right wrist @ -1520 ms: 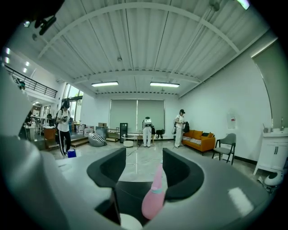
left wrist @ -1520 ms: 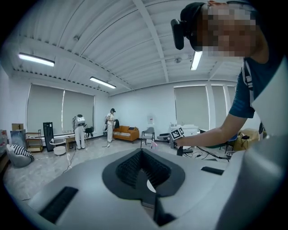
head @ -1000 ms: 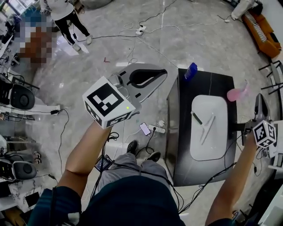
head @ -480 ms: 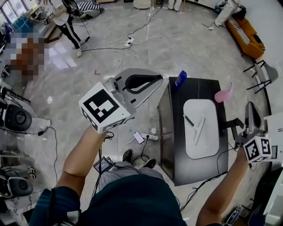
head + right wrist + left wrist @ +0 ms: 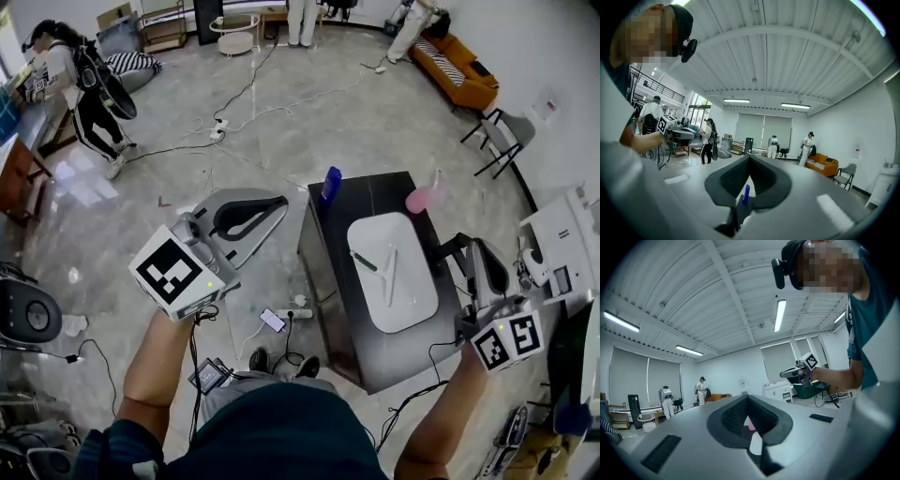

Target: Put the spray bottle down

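Pink translucent spray bottle: stands on the desk near its far right edge, just beside the far corner of the white tray; no jaws touch it. It is well apart from the left gripper and nearer the right one.
Person in a white top: stands far off at the upper left on the grey polished floor, beside a wooden bench.
Left gripper: held out over the floor to the left of the desk, its marker cube nearest the arm. Its jaws are closed together with nothing gripped. In the left gripper view only a distant pink patch shows through the gap behind the tips.
Smartphone: lies on the floor among cables, at the desk's left foot.
Blue upright container: stands at the far left corner of the desk.
Black rectangular desk: carries the container, the tray and the spray bottle.
White rounded tray: lies along the middle of the desk. A slim pale tool with a dark handle rests on its far half.
Right gripper: held just off the right edge of the desk, level with the tray. Its jaws are closed on nothing. In the right gripper view the blue container shows far off through the gap.
Orange sofa: stands against the far wall at the upper right.
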### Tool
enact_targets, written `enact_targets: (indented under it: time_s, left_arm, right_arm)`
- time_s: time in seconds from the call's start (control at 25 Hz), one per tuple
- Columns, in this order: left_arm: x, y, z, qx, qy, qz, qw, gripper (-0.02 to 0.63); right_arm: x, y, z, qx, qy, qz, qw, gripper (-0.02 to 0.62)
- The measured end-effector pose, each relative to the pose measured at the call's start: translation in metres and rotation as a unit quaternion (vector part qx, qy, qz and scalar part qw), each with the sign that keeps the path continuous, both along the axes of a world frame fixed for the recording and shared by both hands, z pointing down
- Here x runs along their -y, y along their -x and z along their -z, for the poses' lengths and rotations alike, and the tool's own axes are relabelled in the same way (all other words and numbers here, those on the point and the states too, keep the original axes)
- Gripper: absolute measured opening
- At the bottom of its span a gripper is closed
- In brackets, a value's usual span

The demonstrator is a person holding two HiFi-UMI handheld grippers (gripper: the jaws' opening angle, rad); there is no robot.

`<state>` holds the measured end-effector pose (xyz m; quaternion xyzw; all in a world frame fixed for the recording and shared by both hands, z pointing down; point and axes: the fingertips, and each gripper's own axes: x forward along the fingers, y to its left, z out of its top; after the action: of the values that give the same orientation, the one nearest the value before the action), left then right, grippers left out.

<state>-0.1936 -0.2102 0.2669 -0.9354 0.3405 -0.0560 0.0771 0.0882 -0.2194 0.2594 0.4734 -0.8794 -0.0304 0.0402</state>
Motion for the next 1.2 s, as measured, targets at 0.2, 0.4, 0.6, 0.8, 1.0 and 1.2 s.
enact_targets:
  time_s: [0.2, 0.4, 0.6, 0.8, 1.0, 1.2]
  left_arm:
    - [-0.017, 0.002, 0.009, -0.007, 0.003, -0.011, 0.9999, 0.003]
    - [-0.029, 0.003, 0.01, -0.013, 0.009, -0.019, 0.9997, 0.003]
    - [-0.044, 0.002, 0.008, -0.02, 0.016, -0.028, 0.9993, 0.003]
    - [-0.051, -0.001, 0.004, -0.019, 0.02, -0.039, 0.9989, 0.003]
    - [-0.058, -0.004, 0.002, -0.019, 0.02, -0.047, 0.9985, 0.003]
    - [-0.064, -0.001, 0.001, -0.02, 0.021, -0.051, 0.9982, 0.003]
  right_arm:
    - [-0.036, 0.003, 0.007, 0.003, 0.003, -0.011, 1.0, 0.009]
    - [-0.061, 0.002, 0.001, -0.002, 0.012, -0.027, 1.0, 0.009]
    - [-0.091, 0.005, -0.019, -0.024, 0.043, -0.028, 0.998, 0.007]
    - [-0.111, 0.002, -0.034, -0.015, 0.059, -0.043, 0.997, 0.007]
    - [-0.124, -0.003, -0.038, -0.017, 0.064, -0.053, 0.996, 0.006]
    - [-0.131, 0.0, -0.039, -0.018, 0.067, -0.057, 0.996, 0.007]
